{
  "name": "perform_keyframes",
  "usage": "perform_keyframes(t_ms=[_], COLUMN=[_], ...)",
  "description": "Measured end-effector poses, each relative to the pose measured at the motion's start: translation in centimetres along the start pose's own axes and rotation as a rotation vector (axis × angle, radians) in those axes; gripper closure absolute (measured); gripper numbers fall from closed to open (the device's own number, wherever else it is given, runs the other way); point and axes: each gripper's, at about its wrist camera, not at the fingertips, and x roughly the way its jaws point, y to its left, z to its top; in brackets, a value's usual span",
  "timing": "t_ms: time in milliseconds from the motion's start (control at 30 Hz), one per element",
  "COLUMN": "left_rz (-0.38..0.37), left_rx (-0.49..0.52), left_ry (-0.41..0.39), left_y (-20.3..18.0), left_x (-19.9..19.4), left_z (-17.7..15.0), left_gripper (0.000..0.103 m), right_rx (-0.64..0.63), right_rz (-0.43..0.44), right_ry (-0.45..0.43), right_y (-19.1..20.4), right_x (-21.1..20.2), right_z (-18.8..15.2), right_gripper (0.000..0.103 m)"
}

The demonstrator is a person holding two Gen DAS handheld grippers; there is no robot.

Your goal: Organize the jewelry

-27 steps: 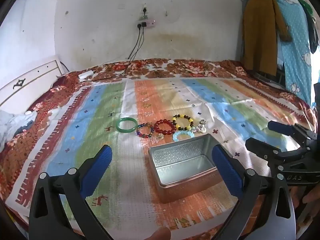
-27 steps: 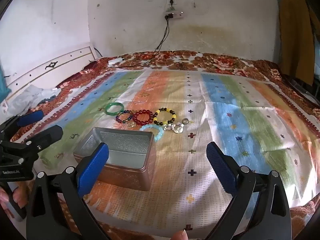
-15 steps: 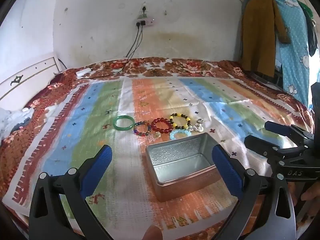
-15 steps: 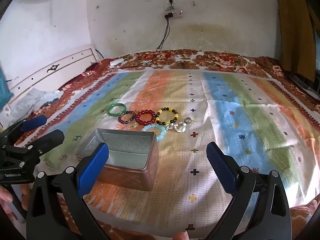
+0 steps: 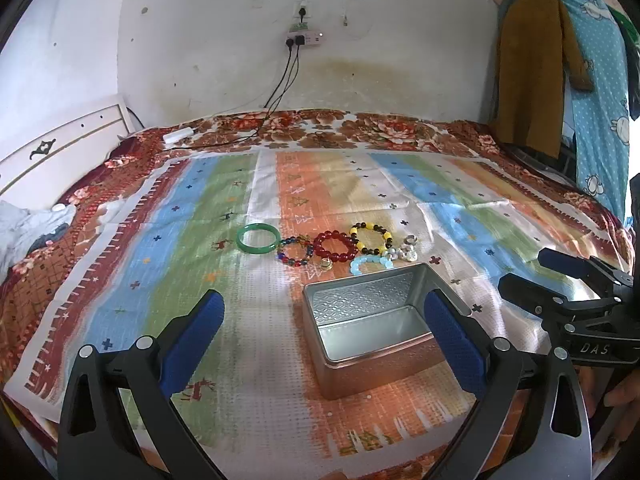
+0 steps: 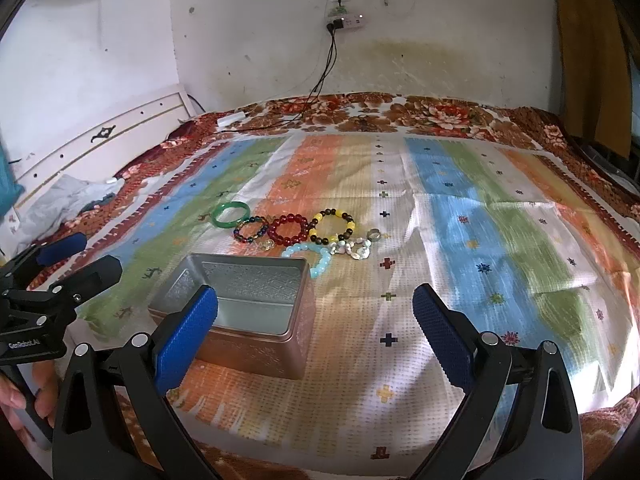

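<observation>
Right wrist view: bracelets [image 6: 292, 230] sit in a row just past the tin [image 6: 248, 304], closer to the right gripper [image 6: 316, 330], both grippers wide open and empty.

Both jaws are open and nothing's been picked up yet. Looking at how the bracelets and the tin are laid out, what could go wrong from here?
1. The bracelets touch in a tight row: closing on the red bead bracelet could drag the multicolour bracelet or the yellow-and-dark bracelet along.
2. The pale blue bracelet lies against the tin's far wall, so a jaw may knock the tin.
3. The ring and small charms are tiny; wide pads may miss them on the soft cloth.
</observation>
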Motion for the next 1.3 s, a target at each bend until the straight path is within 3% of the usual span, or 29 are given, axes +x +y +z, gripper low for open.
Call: perform_keyframes(t_ms=[900,1300], left_rz=[0.013,0.015], left_rx=[-0.001,-0.066], left_ry=[0.044,0.073], left_y=[-0.2,0.9], left_x=[0.8,2.5], left_z=[-0.2,0.9], left_gripper=[0.006,0.006], right_rx=[0.0,0.013], right_rz=[0.012,0.022], right_ry=[0.026,0.055], right_y=[0.1,-0.2], right_x=[0.5,2.3], right_z=[-0.2,0.7], right_gripper=[0.004,0.004])
